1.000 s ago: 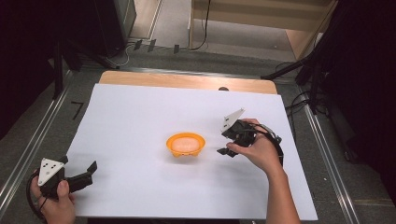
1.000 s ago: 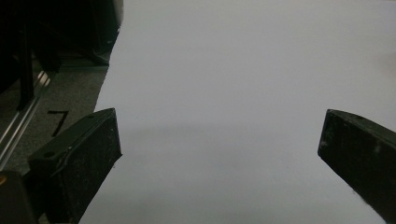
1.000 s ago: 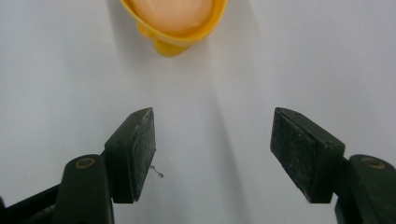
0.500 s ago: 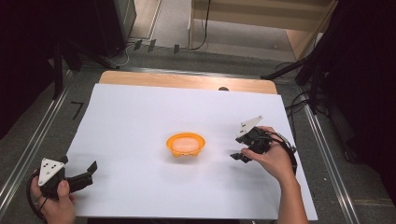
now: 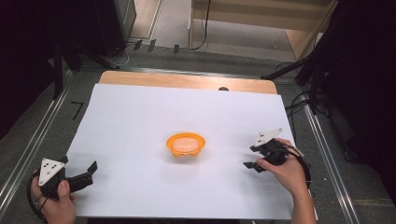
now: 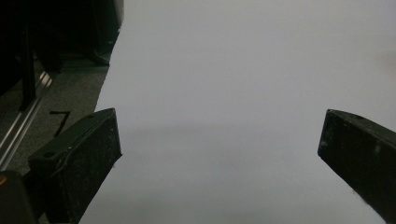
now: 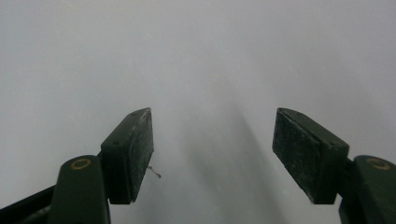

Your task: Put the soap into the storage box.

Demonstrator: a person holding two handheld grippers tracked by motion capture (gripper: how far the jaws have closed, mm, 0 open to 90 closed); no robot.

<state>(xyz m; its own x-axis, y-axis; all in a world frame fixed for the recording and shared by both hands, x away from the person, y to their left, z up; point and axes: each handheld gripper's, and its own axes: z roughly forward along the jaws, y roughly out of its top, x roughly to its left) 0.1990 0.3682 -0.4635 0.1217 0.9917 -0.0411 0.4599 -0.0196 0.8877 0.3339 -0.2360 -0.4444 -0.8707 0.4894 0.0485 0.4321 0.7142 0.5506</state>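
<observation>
An orange bowl (image 5: pixel 186 144) with something pale inside sits in the middle of the white sheet (image 5: pixel 140 112). My right gripper (image 5: pixel 250 157) is held low over the sheet to the bowl's right, well apart from it and pointing left. Its jaws have just been opening and stand apart over bare white paper with nothing between them (image 7: pixel 212 135). My left gripper (image 5: pixel 78 162) rests at the sheet's near left corner, pointing right. It is wide open and empty (image 6: pixel 219 135).
The white sheet covers a wooden table whose far edge (image 5: pixel 187 80) shows bare. Metal rails (image 5: pixel 28 154) run along both sides. Dark stands and cables (image 5: pixel 303 74) stand beyond the far right corner.
My right gripper has moved away from the bowl, to the right and toward the near edge, sinking a little, and its jaws stand wider. The left gripper has stayed in place.
</observation>
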